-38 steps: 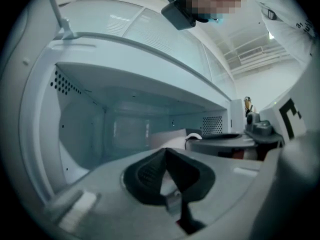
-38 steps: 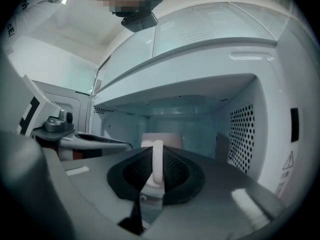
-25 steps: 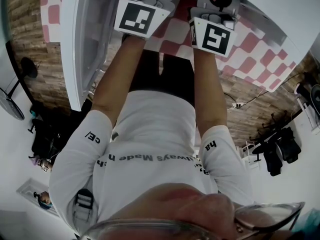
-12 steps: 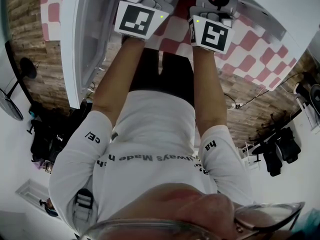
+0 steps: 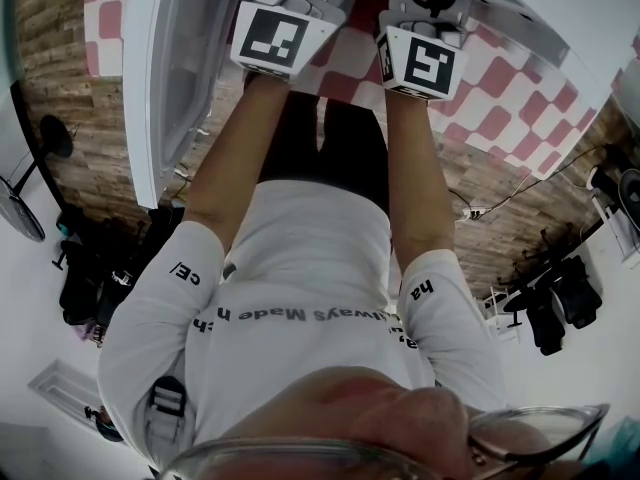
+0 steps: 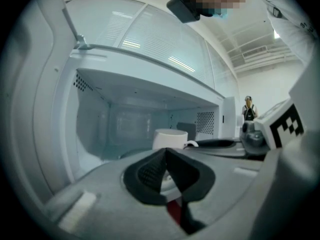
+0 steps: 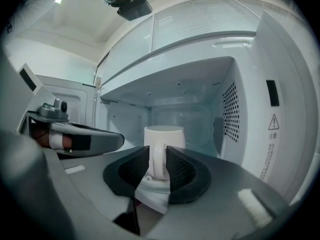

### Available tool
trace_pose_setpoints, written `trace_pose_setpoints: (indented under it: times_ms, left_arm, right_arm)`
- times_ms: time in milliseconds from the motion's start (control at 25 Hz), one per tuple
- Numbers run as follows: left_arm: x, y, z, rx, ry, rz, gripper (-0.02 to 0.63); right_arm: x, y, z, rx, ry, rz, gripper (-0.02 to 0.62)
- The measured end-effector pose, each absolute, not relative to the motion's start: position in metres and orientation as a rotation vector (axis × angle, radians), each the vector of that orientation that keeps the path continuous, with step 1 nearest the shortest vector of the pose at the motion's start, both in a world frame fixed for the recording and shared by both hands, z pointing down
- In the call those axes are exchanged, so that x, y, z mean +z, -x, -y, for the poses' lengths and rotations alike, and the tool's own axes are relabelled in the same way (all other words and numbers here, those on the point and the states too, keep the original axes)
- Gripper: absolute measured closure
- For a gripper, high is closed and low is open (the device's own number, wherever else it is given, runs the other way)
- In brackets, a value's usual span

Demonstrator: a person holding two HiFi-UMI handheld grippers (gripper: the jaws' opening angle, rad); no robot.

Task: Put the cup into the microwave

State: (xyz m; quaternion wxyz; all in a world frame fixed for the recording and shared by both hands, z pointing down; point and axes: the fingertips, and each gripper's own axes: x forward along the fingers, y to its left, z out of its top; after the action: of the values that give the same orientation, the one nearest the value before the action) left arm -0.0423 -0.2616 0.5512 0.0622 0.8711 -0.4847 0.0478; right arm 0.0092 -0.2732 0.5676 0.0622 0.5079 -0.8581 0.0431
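Cup (image 7: 164, 139): white mug, upright, in front of the rear wall of the open cavity. Its base is hidden behind the gripper body, so you cannot confirm contact with the cavity floor.
Handle (image 7: 158, 153): faces you and stands between the jaws.
Right gripper (image 7: 157, 164): clamped on the handle, one pad on each side. Do not release until you feel the base seat.
Left gripper (image 6: 165, 156): jaws pressed together with nothing between them. It sits beside the right gripper, to the cup's left.
Microwave (image 7: 240, 79): the door (image 5: 165, 88) is swung open on your left. The perforated right wall (image 7: 231, 116) stands near the cup.
Step in hand: judged to be the final set-down inside the cavity.
Technique: lower the cup straight down and keep the rim level. Centre it between the side walls. Open the jaws only enough to free the handle, then back straight out along the jaw line.
Risk: a grip on the handle alone lets the mug pivot, so a fast or slanted descent may tip it. Pulling out sideways may drag the handle.
Clearance: hold the left gripper away from the cup and the door edge.
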Motion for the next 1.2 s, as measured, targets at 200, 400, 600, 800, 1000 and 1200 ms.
trace_pose_setpoints:
  times_ms: [200, 400, 600, 800, 1000, 1200]
  left_arm:
    - [0.541, 0.039, 0.256, 0.162, -2.633, 1.464, 0.601]
    - [0.520, 0.038, 0.246, 0.165, -2.623, 1.473, 0.603]
    - [0.495, 0.036, 0.229, 0.165, -2.605, 1.447, 0.603]
    - [0.450, 0.032, 0.210, 0.144, -2.616, 1.407, 0.603]
    - [0.390, 0.023, 0.191, 0.139, -2.657, 1.406, 0.602]
    - [0.342, 0.013, 0.175, 0.144, -2.703, 1.374, 0.601]
  right_arm:
    - [0.554, -0.013, 0.268, 0.107, -1.525, 2.576, 0.486]
    - [0.534, -0.025, 0.257, 0.104, -1.503, 2.553, 0.488]
    - [0.504, -0.032, 0.234, 0.116, -1.448, 2.561, 0.503]
    - [0.455, -0.038, 0.213, 0.133, -1.393, 2.595, 0.515]
    - [0.397, -0.046, 0.198, 0.104, -1.348, 2.644, 0.525]
    - [0.344, -0.047, 0.177, 0.082, -1.247, 2.649, 0.534]
